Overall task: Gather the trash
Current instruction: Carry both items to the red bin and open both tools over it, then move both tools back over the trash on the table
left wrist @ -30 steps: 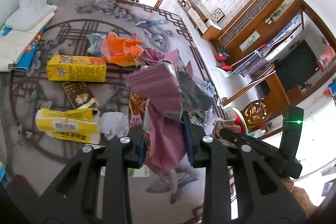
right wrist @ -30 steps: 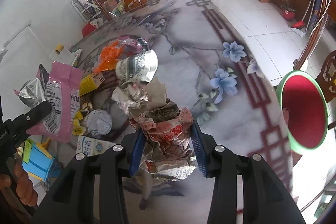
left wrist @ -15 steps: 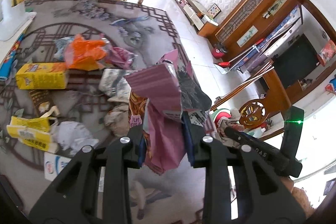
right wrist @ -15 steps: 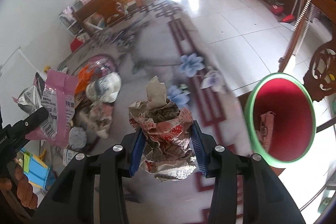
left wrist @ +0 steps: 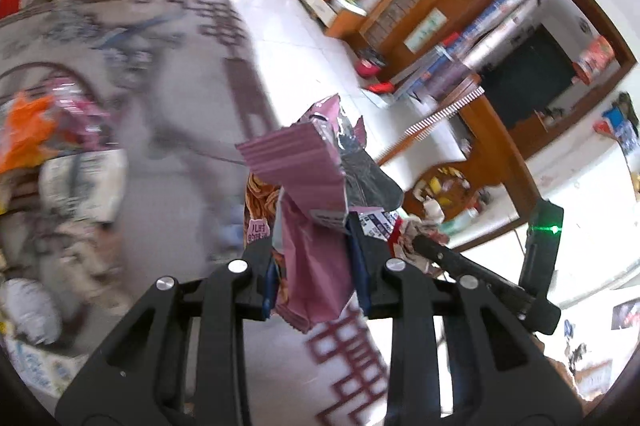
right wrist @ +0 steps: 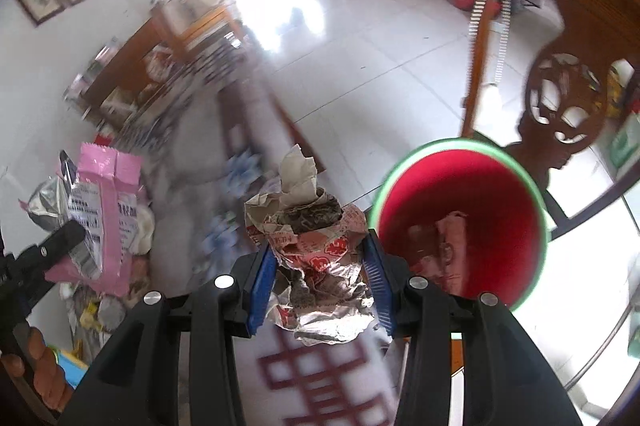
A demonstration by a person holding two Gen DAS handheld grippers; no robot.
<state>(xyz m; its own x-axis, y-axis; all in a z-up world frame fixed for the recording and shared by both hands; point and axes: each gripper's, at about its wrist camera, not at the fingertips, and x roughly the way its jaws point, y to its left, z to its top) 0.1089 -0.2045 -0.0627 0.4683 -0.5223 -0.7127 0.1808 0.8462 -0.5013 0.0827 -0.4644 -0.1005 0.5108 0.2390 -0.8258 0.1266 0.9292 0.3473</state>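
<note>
blurring table litter (left wrist: pixel 76 186), both claws grip wrappers beside bin (right wrist: pixel 536 210).

Crumpled wrapper (right wrist: pixel 320 246) beside red bin (right wrist: pixel 460 162)

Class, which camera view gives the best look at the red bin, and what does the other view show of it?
The right wrist view: the red bin shows its whole green rim and its inside, with some trash already in it, just right of the crumpled paper in the right gripper. The left wrist view does not show the bin.
</note>
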